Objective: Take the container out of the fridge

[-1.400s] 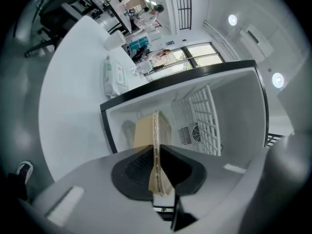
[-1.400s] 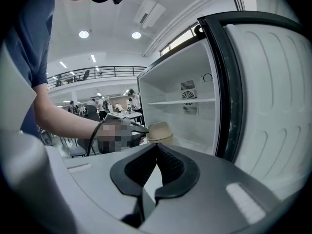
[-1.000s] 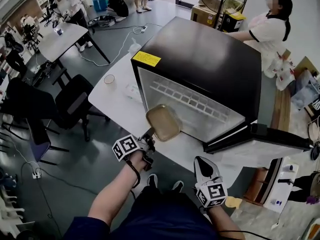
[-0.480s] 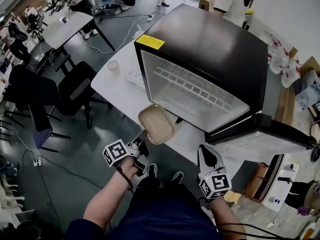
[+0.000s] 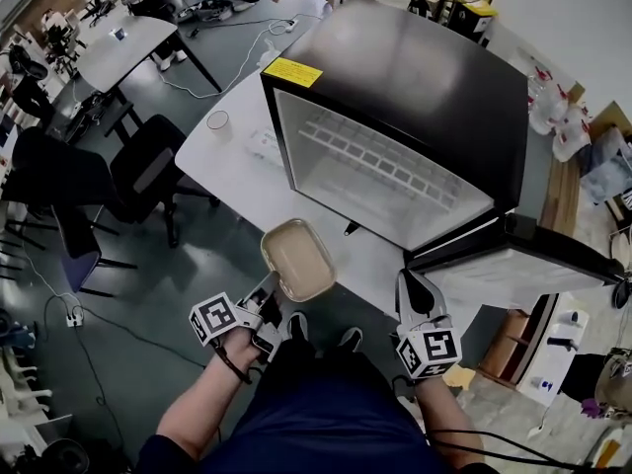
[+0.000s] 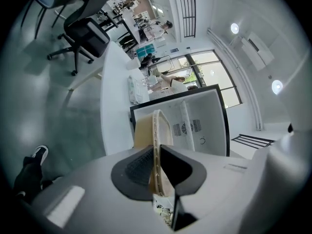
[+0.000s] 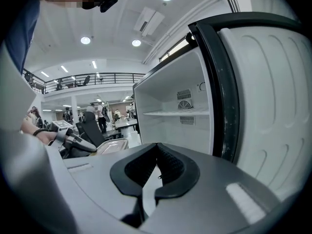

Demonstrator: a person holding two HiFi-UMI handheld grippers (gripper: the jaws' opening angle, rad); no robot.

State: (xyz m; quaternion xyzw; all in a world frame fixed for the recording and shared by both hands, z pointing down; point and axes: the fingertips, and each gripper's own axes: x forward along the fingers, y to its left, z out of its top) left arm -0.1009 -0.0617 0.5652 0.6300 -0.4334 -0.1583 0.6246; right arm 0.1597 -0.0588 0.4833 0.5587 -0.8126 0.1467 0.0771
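My left hand-held gripper (image 5: 272, 286) is pinching the container (image 5: 298, 258) by its near rim. Its long axis points away from me toward the open fridge (image 5: 415, 117), already outside it, over the surface (image 5: 232, 181) edge (right hand-held gripper (image 5: 412, 286) is pressed together, empty).

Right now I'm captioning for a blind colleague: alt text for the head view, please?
The left claw grips a beige container by its rim, in front of the open black fridge on the white table. The right claw hangs shut and empty beside the fridge door.
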